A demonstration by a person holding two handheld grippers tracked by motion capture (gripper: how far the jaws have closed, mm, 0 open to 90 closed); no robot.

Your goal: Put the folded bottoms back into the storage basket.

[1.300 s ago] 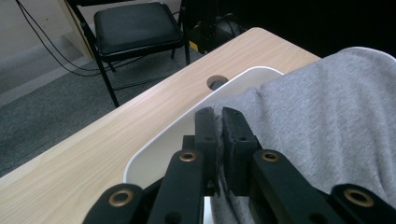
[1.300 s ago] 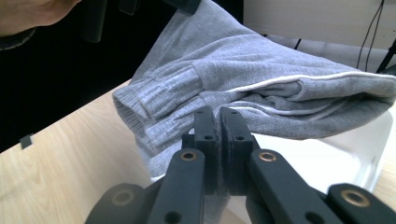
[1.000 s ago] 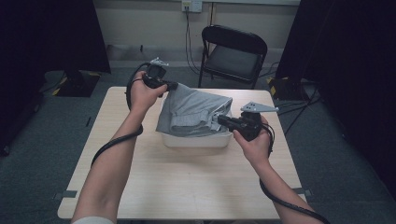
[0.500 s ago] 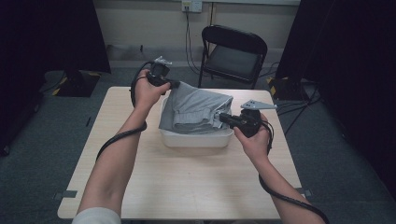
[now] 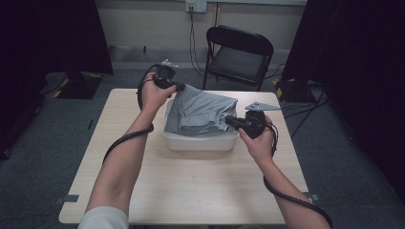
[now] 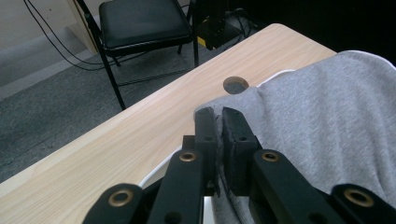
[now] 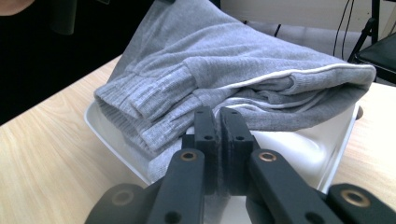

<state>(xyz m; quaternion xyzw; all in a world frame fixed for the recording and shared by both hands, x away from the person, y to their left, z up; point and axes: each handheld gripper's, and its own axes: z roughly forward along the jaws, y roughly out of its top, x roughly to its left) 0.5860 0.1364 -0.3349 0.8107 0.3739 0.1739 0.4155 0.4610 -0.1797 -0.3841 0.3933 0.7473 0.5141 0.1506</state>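
A pale wooden tabletop (image 5: pixel 191 186) is seen before a black folding chair (image 5: pixel 239 55). A grey folded sweatshirt (image 5: pixel 203 112), lying in a white plastic tub (image 5: pixel 200 142), is pinched between the left tool (image 5: pixel 179 88) and right tool (image 5: pixel 230 120).

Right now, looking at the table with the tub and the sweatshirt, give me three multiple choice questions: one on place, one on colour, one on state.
1. Where does the grey sweatshirt lie?
A. on the folding chair
B. in and over the white tub
C. on the floor

2. What colour is the folding chair?
A. black
B. red
C. white

3. How do the jaws of the left gripper stand?
A. wide open above the table
B. shut on the cable
C. shut on the sweatshirt's edge

Answers:
1 B, the cloth fills the tub and hangs over its rim.
2 A, seat and frame are black.
3 C, grey fabric sits pinched between the pads.
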